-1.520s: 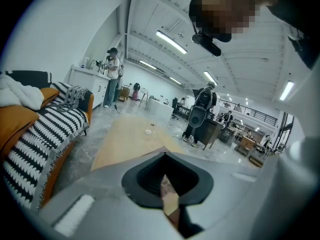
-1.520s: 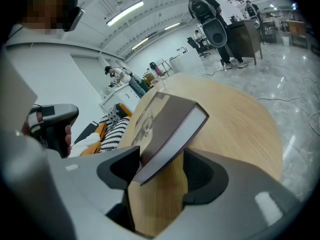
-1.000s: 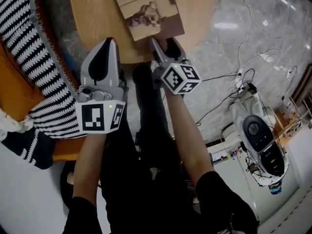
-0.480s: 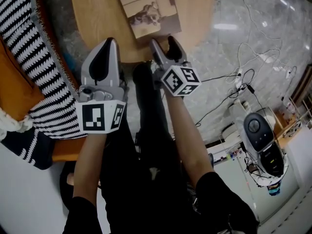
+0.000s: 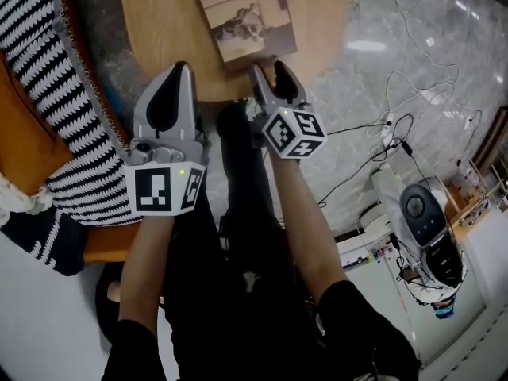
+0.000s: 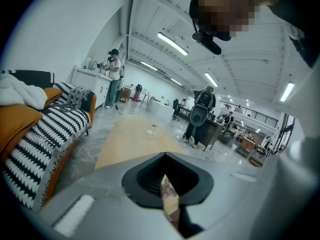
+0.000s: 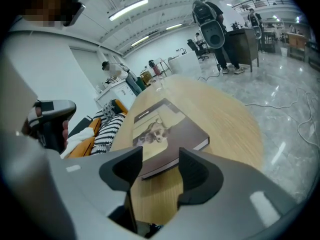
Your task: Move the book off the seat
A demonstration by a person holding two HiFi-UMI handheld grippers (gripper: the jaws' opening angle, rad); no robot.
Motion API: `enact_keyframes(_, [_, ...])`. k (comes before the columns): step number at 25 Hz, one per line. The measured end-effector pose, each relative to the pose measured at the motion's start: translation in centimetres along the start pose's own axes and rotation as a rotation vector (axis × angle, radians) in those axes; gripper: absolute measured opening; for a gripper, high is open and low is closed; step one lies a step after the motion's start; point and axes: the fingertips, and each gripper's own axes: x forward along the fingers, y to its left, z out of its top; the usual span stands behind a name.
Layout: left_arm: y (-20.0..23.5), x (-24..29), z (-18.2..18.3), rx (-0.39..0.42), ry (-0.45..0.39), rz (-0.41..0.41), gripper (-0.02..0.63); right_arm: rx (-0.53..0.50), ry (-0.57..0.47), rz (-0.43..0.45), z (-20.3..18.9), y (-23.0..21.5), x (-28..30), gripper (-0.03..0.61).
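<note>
The book (image 5: 246,18), brown with a pale cover picture, lies flat on the round wooden table (image 5: 167,22). My right gripper (image 5: 270,68) hovers at the table's near edge, just short of the book's near corner. Its jaws are open and have just been closing a little, with nothing between them. In the right gripper view the book (image 7: 165,131) lies right beyond the right gripper (image 7: 160,166). My left gripper (image 5: 178,70) is shut and empty, beside the right one over the table's edge. In its own view the left gripper (image 6: 165,156) shows its jaw tips meeting.
A sofa under a black-and-white striped blanket (image 5: 55,70) runs along the left of the table, with orange cushions beneath. Cables (image 5: 405,125) trail over the grey floor at right, near a white machine (image 5: 429,228). The person's dark-clad legs are below the grippers.
The right gripper's jaws stand slightly narrower than half a second ago, and it has drawn back a touch from the book's corner. The left gripper looks the same.
</note>
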Motion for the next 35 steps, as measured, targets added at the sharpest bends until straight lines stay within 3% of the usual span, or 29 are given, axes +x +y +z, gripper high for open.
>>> enact_keyframes(2, [0.0, 0.1, 0.2, -0.002, -0.002, 0.003, 0.006, 0.005, 0.004, -0.018, 0.2, 0.0, -0.2, 0.165])
enact_keyframes(8, [-0.1, -0.8, 1.5, 0.013, -0.009, -0.003, 0.006, 0.01, 0.044, -0.084, 0.2, 0.3, -0.6, 0.011])
enact_keyframes(20, [-2.1, -3.7, 6.1, 0.057, -0.018, -0.019, 0.006, -0.053, 0.049, -0.056, 4.1, 6.1, -3.4, 0.009])
enact_keyframes(35, [-7.3, -8.7, 18.6, 0.132, -0.123, -0.065, 0.006, -0.137, -0.088, 0.012, 16.1, 15.9, -12.2, 0.009])
